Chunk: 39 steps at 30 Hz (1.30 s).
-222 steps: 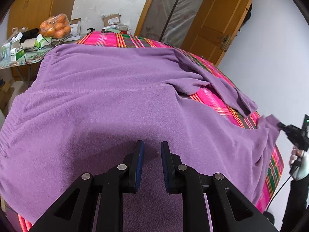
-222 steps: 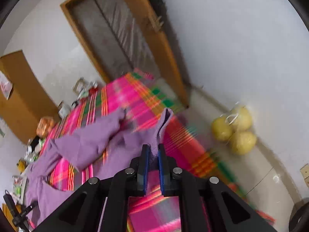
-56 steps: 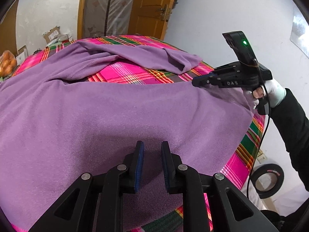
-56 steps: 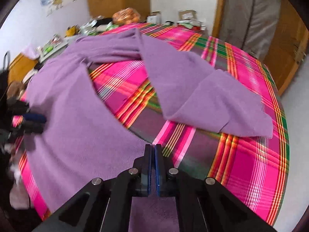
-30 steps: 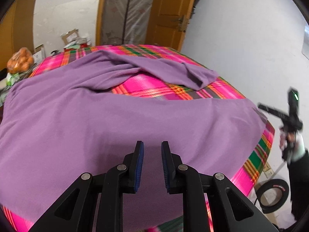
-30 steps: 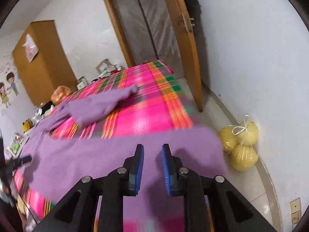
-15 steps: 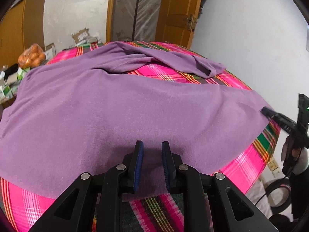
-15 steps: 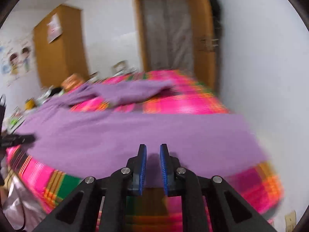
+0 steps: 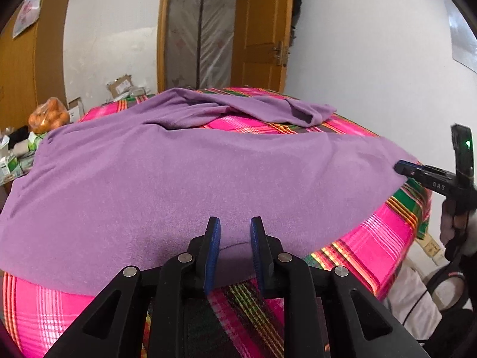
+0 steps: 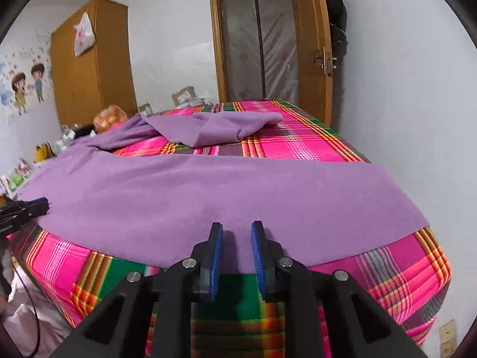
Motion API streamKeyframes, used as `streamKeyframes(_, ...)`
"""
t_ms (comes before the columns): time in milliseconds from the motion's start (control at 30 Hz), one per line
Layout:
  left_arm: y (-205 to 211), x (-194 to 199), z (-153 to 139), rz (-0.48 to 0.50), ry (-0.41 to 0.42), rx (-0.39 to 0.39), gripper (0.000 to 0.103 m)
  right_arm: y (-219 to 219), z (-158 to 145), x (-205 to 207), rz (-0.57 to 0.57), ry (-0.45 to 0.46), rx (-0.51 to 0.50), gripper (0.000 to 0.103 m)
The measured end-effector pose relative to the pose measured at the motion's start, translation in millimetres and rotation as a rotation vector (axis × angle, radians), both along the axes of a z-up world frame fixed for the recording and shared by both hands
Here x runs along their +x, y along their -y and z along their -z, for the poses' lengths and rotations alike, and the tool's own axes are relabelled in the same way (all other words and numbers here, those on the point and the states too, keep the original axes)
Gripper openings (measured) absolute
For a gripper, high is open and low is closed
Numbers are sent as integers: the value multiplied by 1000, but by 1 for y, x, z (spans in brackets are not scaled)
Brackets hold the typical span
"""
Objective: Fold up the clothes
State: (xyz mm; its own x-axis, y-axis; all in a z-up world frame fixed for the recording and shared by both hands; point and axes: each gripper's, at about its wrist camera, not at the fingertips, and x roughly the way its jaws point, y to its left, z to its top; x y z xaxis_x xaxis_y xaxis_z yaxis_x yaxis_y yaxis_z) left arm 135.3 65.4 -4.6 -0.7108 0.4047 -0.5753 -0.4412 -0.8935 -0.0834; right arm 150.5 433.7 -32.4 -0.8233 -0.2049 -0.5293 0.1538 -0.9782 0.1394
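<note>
1. since the frame a second ago both grippers have dropped back to the near hem – the purple garment (image 9: 184, 179) now lies flat across the plaid bedspread (image 10: 292, 143).
2. left gripper (image 9: 233, 247) and right gripper (image 10: 235, 250) both stand apart, clamping nothing.
3. the garment's long axis runs left to right across both frames, sleeve (image 10: 220, 128) bunched in the upper middle – the right gripper looks nearer it.

Sweater (image 9: 179, 179) on bed (image 9: 381, 238) — sleeve (image 10: 220, 128) behind.
</note>
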Motion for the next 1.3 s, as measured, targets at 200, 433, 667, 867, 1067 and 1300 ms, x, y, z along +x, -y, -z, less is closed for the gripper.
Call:
streamKeyframes(200, 35, -7, -13, -77, -3, 16, 22, 61, -16, -18, -186, 1, -60, 18)
streamKeyframes(433, 82, -19, -16, -230, 9, 42, 22, 123, -18, -90, -356, 247, -242, 18)
streamKeyframes(667, 110, -23, 1, -260, 40, 117, 23, 46, 7, -151, -42, 392, -480, 2)
streamKeyframes(867, 109, -21, 3, -234, 37, 132, 23, 10, -1, -133, 146, 292, -457, 6)
streamKeyframes(1067, 111, -19, 2, -241, 37, 141, 23, 82, -1, -127, -131, 357, -343, 8)
streamKeyframes(1300, 112, -17, 2, -246, 35, 150, 23, 68, 3, -103, -57, 313, -371, 8)
